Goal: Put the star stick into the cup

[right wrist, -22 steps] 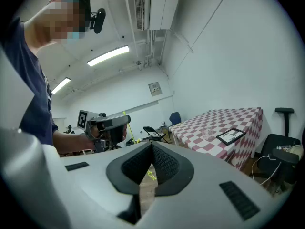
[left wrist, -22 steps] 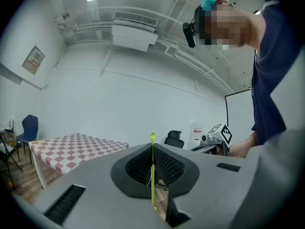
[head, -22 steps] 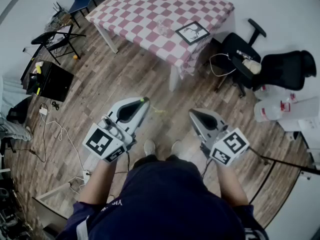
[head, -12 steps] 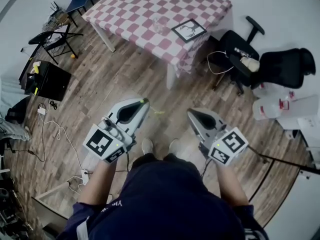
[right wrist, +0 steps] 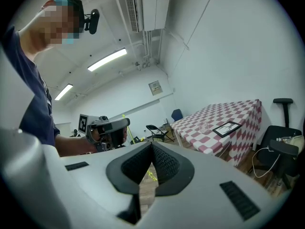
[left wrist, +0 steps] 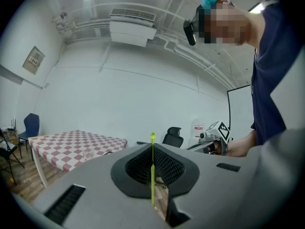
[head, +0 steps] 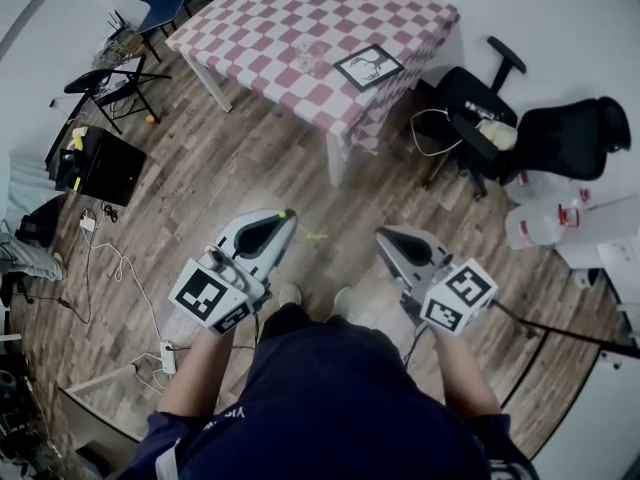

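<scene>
Left gripper (left wrist: 152,146) view: fingers clenched on the star stick (left wrist: 152,175), which lies along their seam with its green tip poking past. My head view catches only that tip.

Right gripper (right wrist: 151,146) view: fingers pressed together, nothing in them.

Both are near my body, apart, over open wooden floor (head: 300,168).

Far: checked worktop (head: 290,13), corner toward me. Clear cup (head: 307,58) near its edge, framed card (head: 368,66) just right. Black chair (head: 480,108) crowds the right side.
</scene>
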